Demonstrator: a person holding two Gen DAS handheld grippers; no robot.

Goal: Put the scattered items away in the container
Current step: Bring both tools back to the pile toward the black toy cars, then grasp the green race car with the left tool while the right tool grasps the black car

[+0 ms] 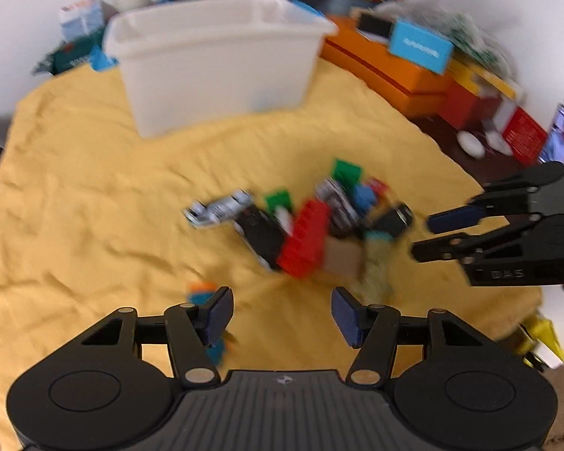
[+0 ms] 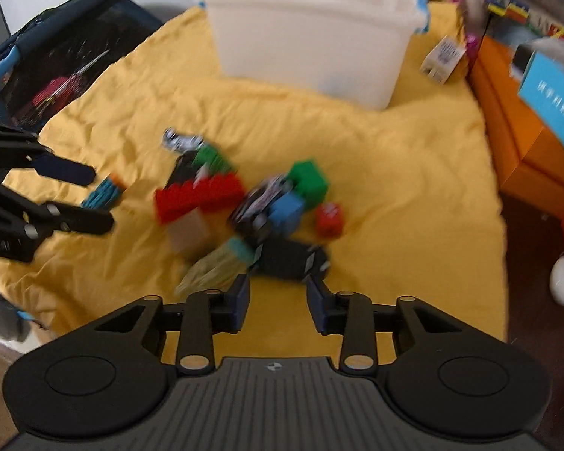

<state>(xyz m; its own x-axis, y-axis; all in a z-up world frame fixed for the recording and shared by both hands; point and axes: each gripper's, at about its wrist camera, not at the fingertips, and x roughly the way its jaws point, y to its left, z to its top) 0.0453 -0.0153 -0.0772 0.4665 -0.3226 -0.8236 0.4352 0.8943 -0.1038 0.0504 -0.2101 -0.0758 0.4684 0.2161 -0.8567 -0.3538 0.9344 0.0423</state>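
Toys lie in a loose heap on the yellow cloth point(image 1: 94, 195), in front of the white plastic bin point(image 1: 214, 60) that stands upright at the cloth's far side. Both views are blurred, so fine detail in the heap is hard to read. The heap includes a long red building brick point(image 2: 199, 195), two green blocks point(image 2: 308, 182), a blue block point(image 2: 287, 210), a small red cube point(image 2: 330, 220), a silver toy car point(image 1: 220, 208) at the far left edge, a black toy car point(image 2: 291, 259) nearest the right wrist camera, and a tan block point(image 1: 344, 259). A small teal and orange piece point(image 2: 103, 195) lies apart from the heap, to its left.

The left gripper point(image 1: 282, 315) hangs above bare cloth just short of the heap, fingers spread wide with nothing between them; the teal piece shows just behind its left finger. The right gripper point(image 2: 278, 302) points down at the black toy car, its fingers parted less widely than the left's, with only cloth between the pads. Neither touches a toy.

An orange box point(image 1: 387, 75) sits to the right of the cloth, and a dark bag point(image 2: 56, 64) sits to the left.
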